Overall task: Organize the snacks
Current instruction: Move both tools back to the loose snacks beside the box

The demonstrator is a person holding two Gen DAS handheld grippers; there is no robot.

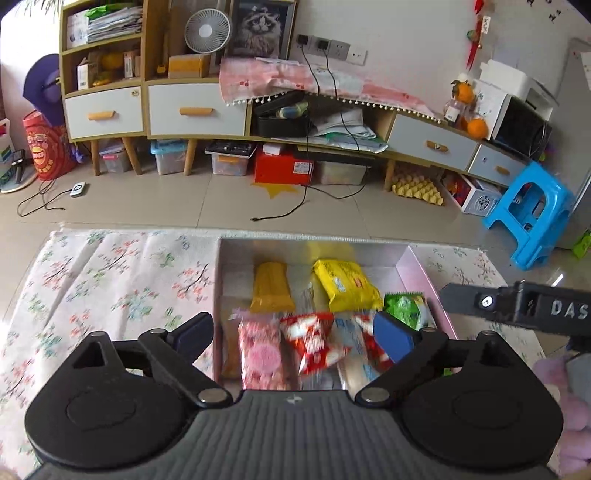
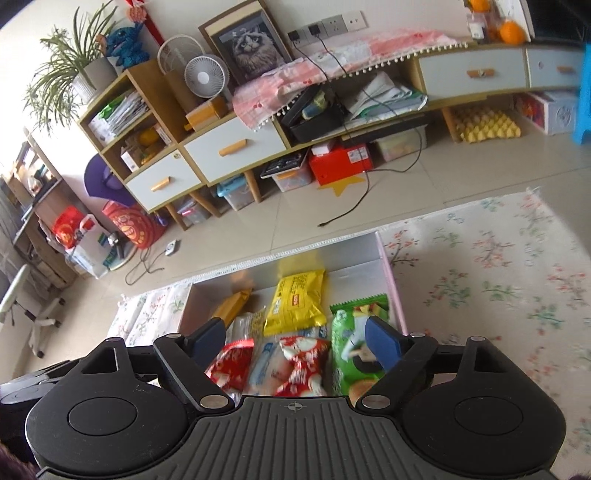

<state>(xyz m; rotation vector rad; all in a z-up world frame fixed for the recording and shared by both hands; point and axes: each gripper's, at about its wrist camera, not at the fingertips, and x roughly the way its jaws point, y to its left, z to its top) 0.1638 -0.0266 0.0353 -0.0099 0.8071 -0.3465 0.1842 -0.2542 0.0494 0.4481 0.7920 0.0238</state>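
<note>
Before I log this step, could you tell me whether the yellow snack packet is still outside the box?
No, the yellow snack packet lies inside the box, toward its far wall, among the other packets.

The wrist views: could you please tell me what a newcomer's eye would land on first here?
Most striking is the shallow box on the floral cloth, packed with bright snacks: a yellow packet at the back, a green packet by its right wall, and red-and-white packets in front. Both grippers, left and right, hover over it with blue-padded fingers spread and empty. Behind stands a cluttered cabinet with a cat picture.
</note>
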